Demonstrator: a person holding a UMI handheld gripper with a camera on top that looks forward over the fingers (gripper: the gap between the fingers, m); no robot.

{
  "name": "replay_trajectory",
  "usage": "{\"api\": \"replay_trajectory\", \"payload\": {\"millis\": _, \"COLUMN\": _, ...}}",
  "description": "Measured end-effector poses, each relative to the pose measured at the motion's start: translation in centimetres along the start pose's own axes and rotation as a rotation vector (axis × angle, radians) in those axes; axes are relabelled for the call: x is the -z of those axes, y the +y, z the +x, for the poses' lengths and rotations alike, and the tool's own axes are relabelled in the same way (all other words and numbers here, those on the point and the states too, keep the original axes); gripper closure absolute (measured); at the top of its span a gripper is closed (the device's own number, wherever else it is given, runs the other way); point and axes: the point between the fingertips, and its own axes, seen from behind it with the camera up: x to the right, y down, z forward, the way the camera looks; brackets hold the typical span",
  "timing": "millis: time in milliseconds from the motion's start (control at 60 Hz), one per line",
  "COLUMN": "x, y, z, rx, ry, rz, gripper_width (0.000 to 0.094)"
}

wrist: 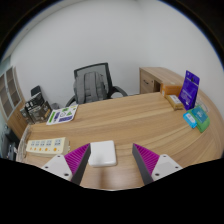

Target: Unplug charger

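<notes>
Office room, white walls, wide wooden desk [120, 125] curving across the foreground. Behind it a black mesh chair [92, 83], a low wooden cabinet [160, 77] to the right. Charger [102, 153], a white squarish block, lying flat on the desk between the two fingers, a gap showing on either side. Gripper [103, 162] spread wide, purple pads [77, 158] facing inward, holding nothing. Papers [62, 115] off to the left, teal box [195, 119] well to the right.
</notes>
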Motion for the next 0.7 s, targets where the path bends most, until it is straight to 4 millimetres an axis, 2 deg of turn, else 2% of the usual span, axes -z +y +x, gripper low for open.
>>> {"api": "replay_trajectory", "payload": {"millis": 167, "x": 8.0, "y": -1.6, "z": -1.1, "rx": 0.172, "ry": 0.054, "rz": 0.029, "gripper_width": 0.0076}}
{"api": "replay_trajectory", "payload": {"millis": 283, "x": 14.9, "y": -1.3, "z": -3.7, "rx": 0.221, "ry": 0.052, "rz": 0.053, "gripper_width": 0.0073}}
{"api": "replay_trajectory", "payload": {"millis": 367, "x": 19.7, "y": -0.3, "z": -5.2, "rx": 0.231, "ry": 0.046, "rz": 0.069, "gripper_width": 0.0071}}
{"api": "replay_trajectory", "payload": {"millis": 500, "x": 26.7, "y": 2.4, "z": -6.7, "rx": 0.219, "ry": 0.065, "rz": 0.062, "gripper_width": 0.0074}}
{"api": "replay_trajectory", "payload": {"millis": 600, "x": 30.4, "y": 4.1, "z": -7.5, "rx": 0.232, "ry": 0.082, "rz": 0.056, "gripper_width": 0.0074}}
{"api": "replay_trajectory", "payload": {"millis": 700, "x": 32.8, "y": 5.3, "z": -8.2, "rx": 0.24, "ry": 0.09, "rz": 0.062, "gripper_width": 0.0075}}
